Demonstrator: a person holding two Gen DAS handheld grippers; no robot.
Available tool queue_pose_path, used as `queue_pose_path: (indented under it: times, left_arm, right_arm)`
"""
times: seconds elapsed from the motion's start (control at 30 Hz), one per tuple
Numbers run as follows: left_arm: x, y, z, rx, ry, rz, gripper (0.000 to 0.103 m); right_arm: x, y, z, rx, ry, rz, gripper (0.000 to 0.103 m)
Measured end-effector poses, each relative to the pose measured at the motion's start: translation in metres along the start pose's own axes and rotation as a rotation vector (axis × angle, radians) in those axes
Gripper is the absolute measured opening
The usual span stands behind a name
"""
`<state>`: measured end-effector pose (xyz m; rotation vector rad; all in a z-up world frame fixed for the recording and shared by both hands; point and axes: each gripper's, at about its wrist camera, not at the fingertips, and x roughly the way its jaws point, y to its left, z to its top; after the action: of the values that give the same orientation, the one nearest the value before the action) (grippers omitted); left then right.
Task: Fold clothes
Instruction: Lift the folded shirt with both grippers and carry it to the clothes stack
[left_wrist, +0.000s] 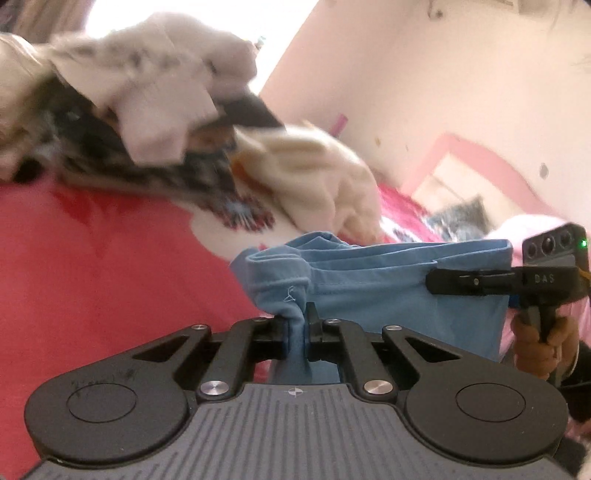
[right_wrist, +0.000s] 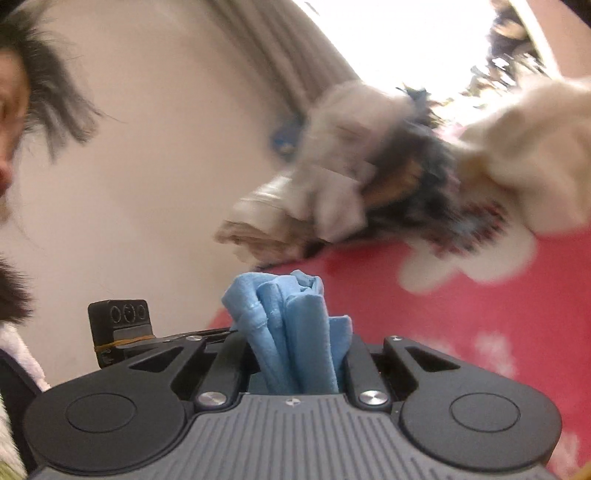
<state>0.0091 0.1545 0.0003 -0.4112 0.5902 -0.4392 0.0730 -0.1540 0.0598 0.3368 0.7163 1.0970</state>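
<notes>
A light blue garment (left_wrist: 373, 284) hangs stretched between both grippers above a red bedspread (left_wrist: 92, 280). My left gripper (left_wrist: 297, 332) is shut on a bunched corner of it, close to the camera. At the right of the left wrist view my right gripper (left_wrist: 432, 282) is pinched on the cloth's other edge, with a hand (left_wrist: 543, 343) on its handle. In the right wrist view a thick bundle of the blue garment (right_wrist: 291, 325) stands up between the fingers of my right gripper (right_wrist: 295, 354), which is shut on it. The left gripper's body (right_wrist: 122, 332) shows at the left there.
A blurred heap of clothes (left_wrist: 155, 110), white, cream and dark patterned, lies on the bed behind the blue garment. The same pile of clothes (right_wrist: 406, 177) fills the upper right of the right wrist view. A pink wall (left_wrist: 424, 92) stands beyond, and a person is at the left edge.
</notes>
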Motion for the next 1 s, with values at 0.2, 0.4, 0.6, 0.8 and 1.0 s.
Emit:
queue_pose_path:
  times: [0.2, 0.4, 0.6, 0.8, 1.0]
  left_arm:
    - [-0.07, 0.006, 0.053, -0.019, -0.151, 0.099, 0.005]
    - [-0.137, 0.012, 0.167, 0.062, -0.305, 0.212, 0.005]
    - [-0.198, 0.017, 0.281, 0.112, -0.428, 0.306, 0.005]
    - [-0.236, 0.035, 0.348, 0.118, -0.434, 0.436, 0.005]
    - [-0.23, 0.073, 0.379, 0.091, -0.397, 0.47, 0.005]
  right_arm:
    - [0.047, 0.054, 0.073, -0.069, -0.065, 0.133, 0.013]
    - [0.105, 0.112, 0.188, -0.151, -0.149, 0.206, 0.013]
    - [0.162, 0.168, 0.284, -0.133, -0.161, 0.198, 0.013]
    - [0.215, 0.208, 0.326, -0.165, -0.13, 0.146, 0.013]
    - [0.277, 0.186, 0.339, -0.11, -0.106, 0.143, 0.013]
